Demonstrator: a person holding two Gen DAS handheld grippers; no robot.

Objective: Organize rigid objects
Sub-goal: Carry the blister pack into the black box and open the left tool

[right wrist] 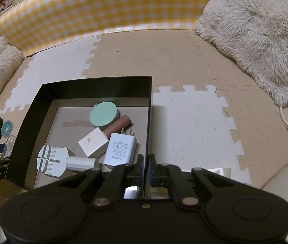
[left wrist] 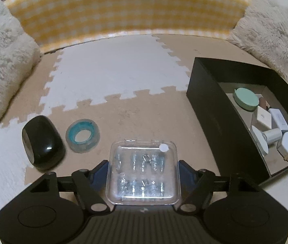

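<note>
Since the clear case [left wrist: 144, 174] is now sitting between my left gripper's [left wrist: 143, 166] blue pads, the trick is just getting a square grip before I lift. The pads look pressed against its two sides, so I'd call it clamped, though the plastic is see-through and slick, so I wouldn't trust a lazy squeeze. It has small metal bits inside, so I'd keep it flat on the way over or they'll rattle to one end and tip it.

Where it needs to go: the black box [left wrist: 209, 109] is off to the right on the foam mat [left wrist: 123, 118], already holding a green tin [right wrist: 103, 117], a brown tube [right wrist: 118, 125], a white cube [right wrist: 93, 145], a charger [right wrist: 120, 149] and a white tool with a handle [right wrist: 52, 161]. The free floor in the box looks to be the left part near the far wall, so I'd lift high enough to clear the near wall, then set the case down there flat instead of dropping it on the pile.

My right gripper [right wrist: 146, 162] is fully closed with nothing in it, hovering at the box's near right corner. I'd leave it parked so it doesn't bump the wall.

Still out on the mat, left of the case: a tape roll [left wrist: 83, 135] and a black mouse [left wrist: 42, 142], sitting side by side, so those come after
</note>
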